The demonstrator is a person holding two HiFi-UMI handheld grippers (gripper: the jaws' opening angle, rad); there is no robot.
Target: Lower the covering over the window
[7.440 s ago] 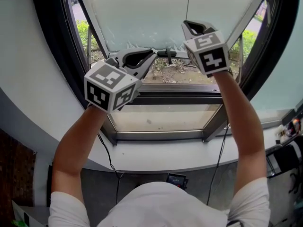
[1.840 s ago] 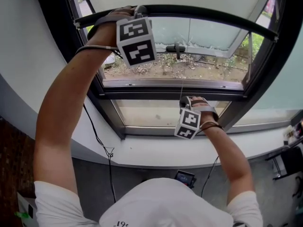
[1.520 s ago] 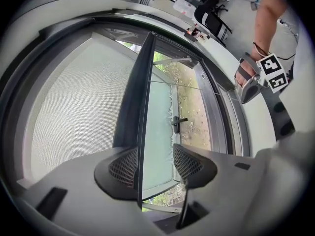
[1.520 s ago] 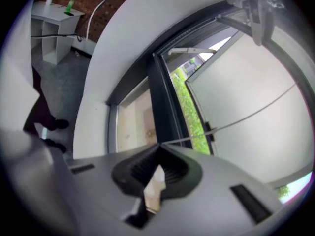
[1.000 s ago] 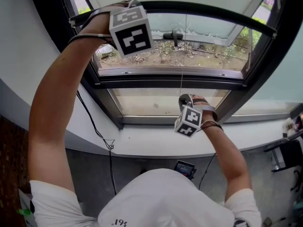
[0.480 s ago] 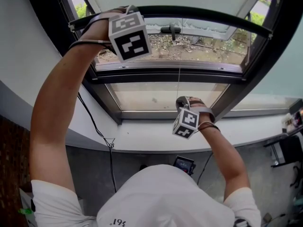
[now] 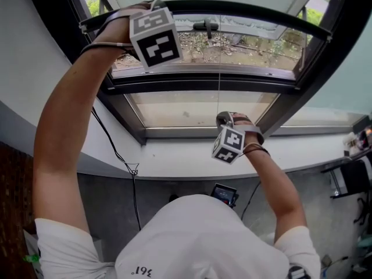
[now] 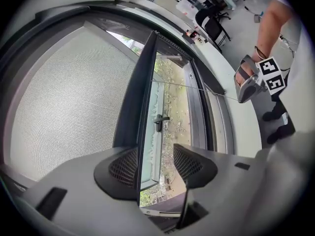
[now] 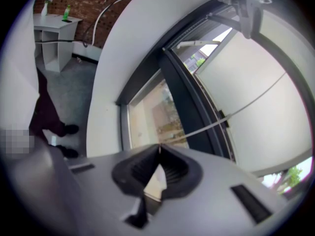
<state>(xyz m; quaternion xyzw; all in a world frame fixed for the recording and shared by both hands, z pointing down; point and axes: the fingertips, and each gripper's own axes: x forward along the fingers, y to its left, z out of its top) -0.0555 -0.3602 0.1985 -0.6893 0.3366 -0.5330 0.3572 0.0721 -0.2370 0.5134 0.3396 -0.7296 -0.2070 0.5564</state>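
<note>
The left gripper [image 8: 155, 162] is reaching up to the blind's bottom bar [image 7: 250, 10]. Its jaws are standing apart with the dark bar running between them. The bar is lying against the left-hand pad, and daylight is showing between it and the other pad. The grey mesh blind [image 8: 64, 97] is hanging above the bar, which is sitting high in the opening, just over the window handle [image 7: 206, 25]. The bar is spanning the opening from side to side, with its ends lying close to the dark window frame [image 7: 203, 85].

Lower down, the right gripper [image 7: 224, 120] is hovering in front of the lower pane, just above the white sill [image 7: 174, 158]. Its jaws are pinching together on the thin pull cord [image 9: 236, 109], which is running taut from the jaw tips up to the bar. Below the bar the glass is lying uncovered down to the sill, leaving open room between the two grippers.
</note>
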